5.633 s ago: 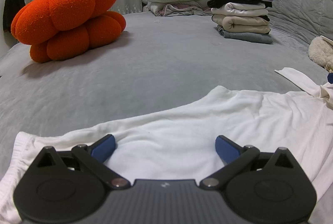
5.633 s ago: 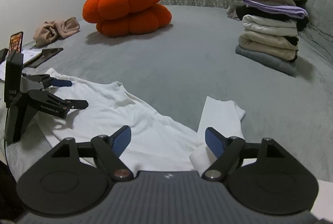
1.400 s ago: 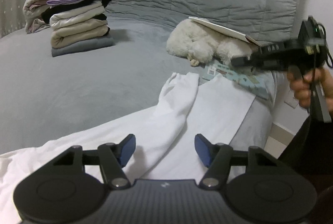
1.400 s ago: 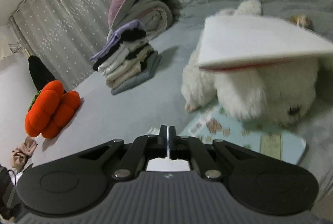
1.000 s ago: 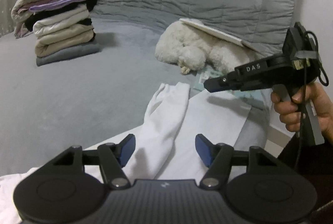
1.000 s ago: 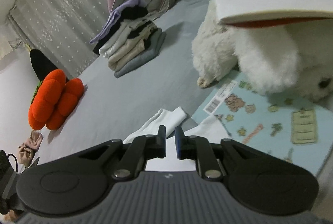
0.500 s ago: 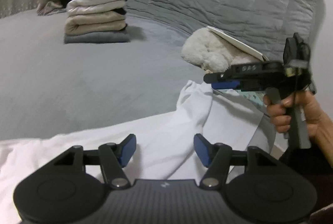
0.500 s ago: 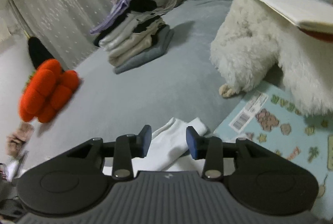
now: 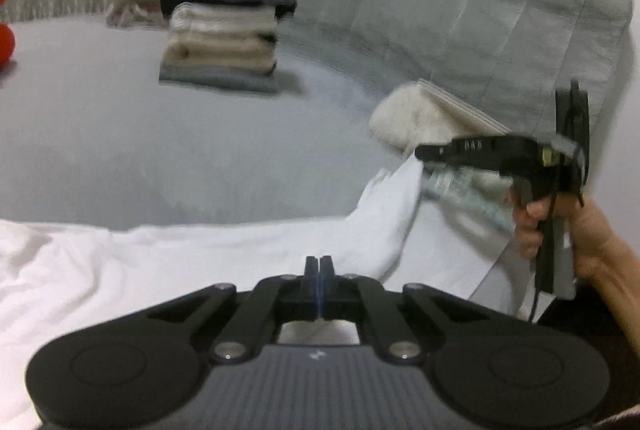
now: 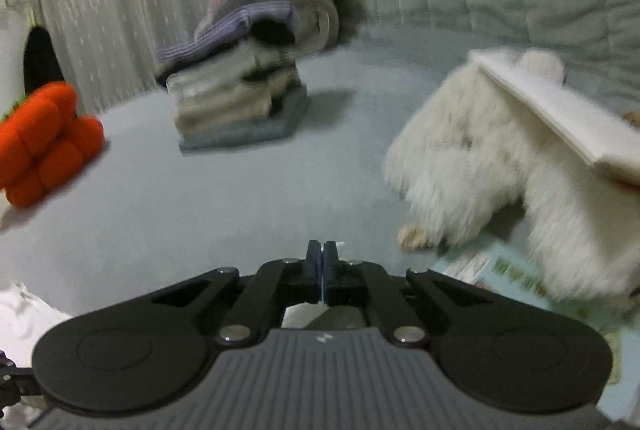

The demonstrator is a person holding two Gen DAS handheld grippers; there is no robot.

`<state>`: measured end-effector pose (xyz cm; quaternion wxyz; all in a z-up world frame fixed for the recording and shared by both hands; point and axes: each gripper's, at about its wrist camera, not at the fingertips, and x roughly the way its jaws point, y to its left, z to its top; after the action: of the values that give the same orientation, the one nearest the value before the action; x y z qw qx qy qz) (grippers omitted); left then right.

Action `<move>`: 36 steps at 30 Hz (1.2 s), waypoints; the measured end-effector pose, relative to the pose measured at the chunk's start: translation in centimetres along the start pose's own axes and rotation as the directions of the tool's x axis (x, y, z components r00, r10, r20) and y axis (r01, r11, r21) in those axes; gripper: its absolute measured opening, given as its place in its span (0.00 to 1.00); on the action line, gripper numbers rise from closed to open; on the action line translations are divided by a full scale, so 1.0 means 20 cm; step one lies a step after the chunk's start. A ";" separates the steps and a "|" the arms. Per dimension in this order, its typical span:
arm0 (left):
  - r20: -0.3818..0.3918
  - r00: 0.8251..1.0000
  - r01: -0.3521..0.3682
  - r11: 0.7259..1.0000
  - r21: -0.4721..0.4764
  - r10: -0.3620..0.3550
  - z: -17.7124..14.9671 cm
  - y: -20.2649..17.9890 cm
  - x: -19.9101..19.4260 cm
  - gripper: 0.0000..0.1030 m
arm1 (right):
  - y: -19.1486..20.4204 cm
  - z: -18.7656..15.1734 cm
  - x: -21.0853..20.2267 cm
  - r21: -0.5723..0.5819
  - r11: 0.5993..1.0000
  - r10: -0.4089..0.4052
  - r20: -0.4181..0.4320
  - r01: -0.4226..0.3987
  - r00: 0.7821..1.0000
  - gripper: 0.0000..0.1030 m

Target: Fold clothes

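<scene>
While both claws pinch the white garment [image 9: 224,250] on the bed [image 9: 160,150], lift evenly and carry the sleeve [image 9: 390,202] inward. Left claw [image 9: 320,270] clenched at the body; right claw [image 10: 321,258] clenched, apparently on the cuff. Only the left view shows the spread cloth.

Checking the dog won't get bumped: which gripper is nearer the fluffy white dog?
Right. The right gripper sits just short of the fluffy white dog, by its paw. The left gripper is farther back, over the white garment.
</scene>
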<state>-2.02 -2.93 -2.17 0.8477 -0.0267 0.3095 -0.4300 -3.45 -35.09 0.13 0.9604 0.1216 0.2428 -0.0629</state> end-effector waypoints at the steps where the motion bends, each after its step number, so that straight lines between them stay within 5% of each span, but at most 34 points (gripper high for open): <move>1: 0.012 1.000 0.012 1.000 0.008 -0.012 0.00 -0.01 -0.03 0.00 | -0.01 0.01 -0.04 -0.001 1.000 0.006 0.021 -0.006 1.000 0.00; 6: -0.034 0.998 0.059 0.996 0.062 -0.057 -0.05 -0.07 -0.09 0.00 | -0.07 -0.02 -0.21 -0.031 0.999 0.019 0.054 -0.017 0.998 0.00; 18: -0.185 0.979 0.117 0.981 0.152 -0.088 -0.18 -0.17 -0.06 0.00 | -0.12 -0.19 -0.28 -0.227 0.972 -0.089 -0.155 0.052 0.984 0.00; 20: -0.183 0.979 0.112 0.983 0.146 -0.085 -0.16 -0.16 -0.07 0.07 | -0.14 -0.19 -0.28 -0.232 0.971 -0.099 -0.155 0.061 0.983 0.00; 21: -0.174 0.981 0.108 0.985 0.134 -0.084 -0.15 -0.15 -0.07 0.12 | -0.15 -0.18 -0.29 -0.214 0.975 -0.091 -0.152 0.057 0.984 0.03; 23: -0.142 0.987 0.097 0.989 0.112 -0.081 -0.12 -0.14 -0.09 0.42 | -0.16 -0.16 -0.30 -0.180 0.983 -0.069 -0.138 0.043 0.988 0.14; 24: -0.124 0.989 0.094 0.990 0.107 -0.080 -0.10 -0.14 -0.09 0.46 | -0.16 -0.16 -0.30 -0.171 0.984 -0.065 -0.132 0.041 0.989 0.14; 28: -0.092 0.991 0.106 0.990 0.098 -0.097 -0.03 -0.17 -0.07 0.57 | -0.19 -0.13 -0.31 -0.046 0.999 0.016 -0.160 -0.024 0.987 0.20; 30: -0.093 0.990 0.117 0.988 0.096 -0.109 0.02 -0.19 -0.02 0.62 | -0.23 -0.13 -0.31 0.084 0.994 0.079 -0.176 -0.065 0.981 0.42; 36: -0.193 0.968 0.170 0.985 0.042 -0.159 0.19 -0.24 0.25 0.62 | -0.28 -0.19 -0.32 0.366 0.922 0.199 -0.174 -0.124 0.964 0.42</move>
<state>-1.10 -10.50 -0.10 0.7764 0.0135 0.3727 -0.5081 -11.69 -39.11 -1.16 0.8942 0.3172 0.3157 -0.0125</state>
